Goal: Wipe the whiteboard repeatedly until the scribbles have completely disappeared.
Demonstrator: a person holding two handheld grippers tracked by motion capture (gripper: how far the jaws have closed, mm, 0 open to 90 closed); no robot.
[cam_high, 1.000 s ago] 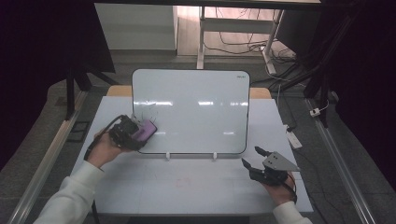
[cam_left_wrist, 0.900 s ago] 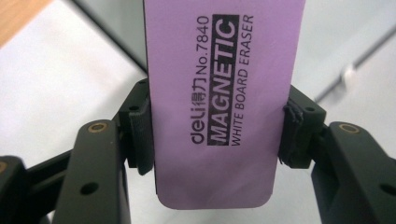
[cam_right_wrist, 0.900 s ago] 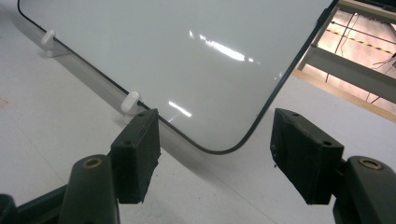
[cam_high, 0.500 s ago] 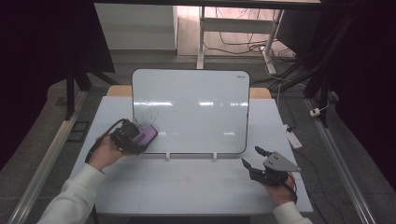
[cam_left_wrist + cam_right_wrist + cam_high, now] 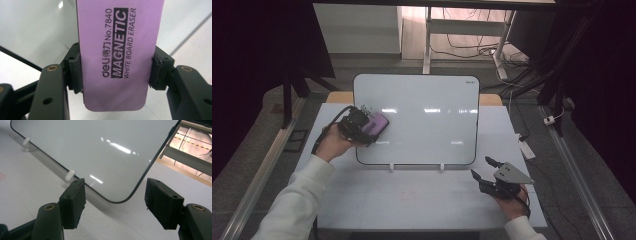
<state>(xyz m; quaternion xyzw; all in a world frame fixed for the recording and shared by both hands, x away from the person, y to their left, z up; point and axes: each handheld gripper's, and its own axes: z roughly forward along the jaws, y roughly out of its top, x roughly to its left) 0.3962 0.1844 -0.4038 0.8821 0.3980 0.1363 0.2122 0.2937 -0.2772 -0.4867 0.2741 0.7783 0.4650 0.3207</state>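
- A purple eraser (image 5: pixel 375 123), printed "MAGNETIC WHITE BOARD ERASER", sits left of centre in the high view, against the left part of a whiteboard (image 5: pixel 427 120).
- The left gripper (image 5: pixel 362 125) clamps the eraser by its long edges; in the left gripper view its pads (image 5: pixel 75 72) press both sides of the eraser (image 5: pixel 117 50).
- The whiteboard stands on small white feet (image 5: pixel 70 175) on the white table (image 5: pixel 412 200).
- At lower right of the high view, the right gripper (image 5: pixel 484 169) rests with jaws apart, grasping nothing, near the board's corner (image 5: pixel 120 200).
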